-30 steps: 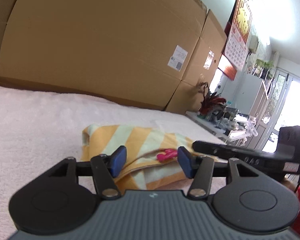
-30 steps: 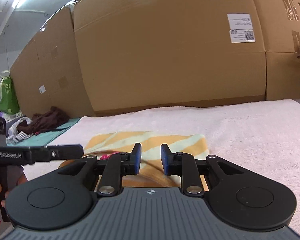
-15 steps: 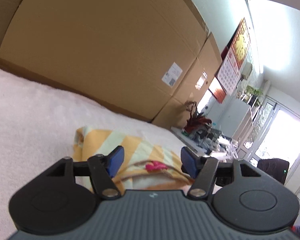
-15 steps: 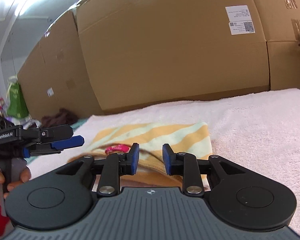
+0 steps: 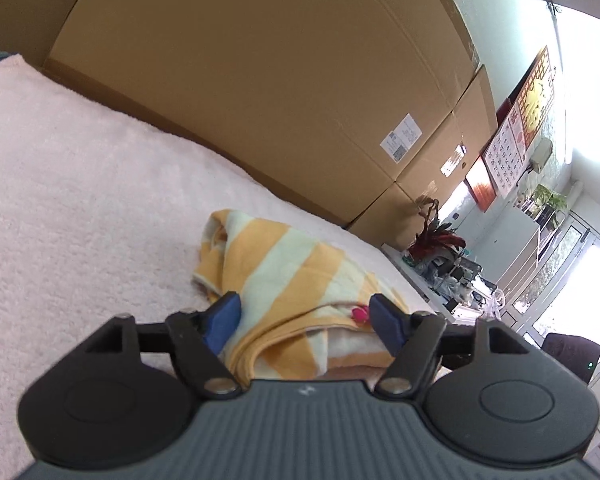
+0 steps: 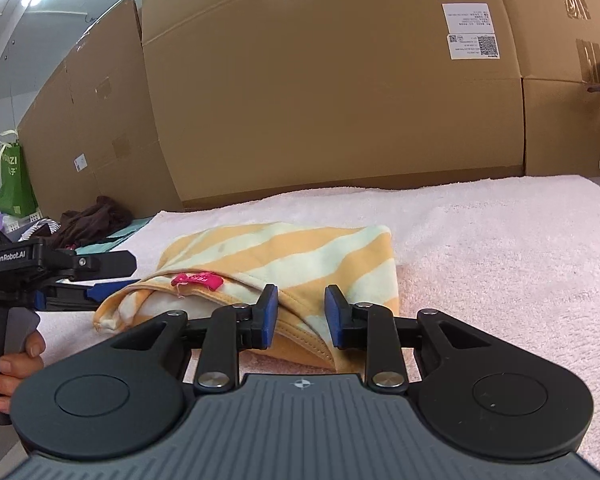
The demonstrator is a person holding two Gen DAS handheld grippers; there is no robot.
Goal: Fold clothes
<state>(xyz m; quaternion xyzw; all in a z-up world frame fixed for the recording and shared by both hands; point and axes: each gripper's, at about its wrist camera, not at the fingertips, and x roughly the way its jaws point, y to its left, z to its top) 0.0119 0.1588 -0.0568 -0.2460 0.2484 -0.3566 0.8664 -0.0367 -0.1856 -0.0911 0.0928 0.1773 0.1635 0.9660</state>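
Your bench (image 6: 500, 240), spread with a pale pink fleecy cover, fills the lower frame; a folded yellow-striped garment (image 6: 284, 256) lies on it, centre-left.

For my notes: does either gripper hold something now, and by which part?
Nothing is held. The left gripper and right gripper are both open, with the folded yellow striped garment lying beyond them.

L gripper (image 5: 305, 318) & R gripper (image 6: 300, 314) agape
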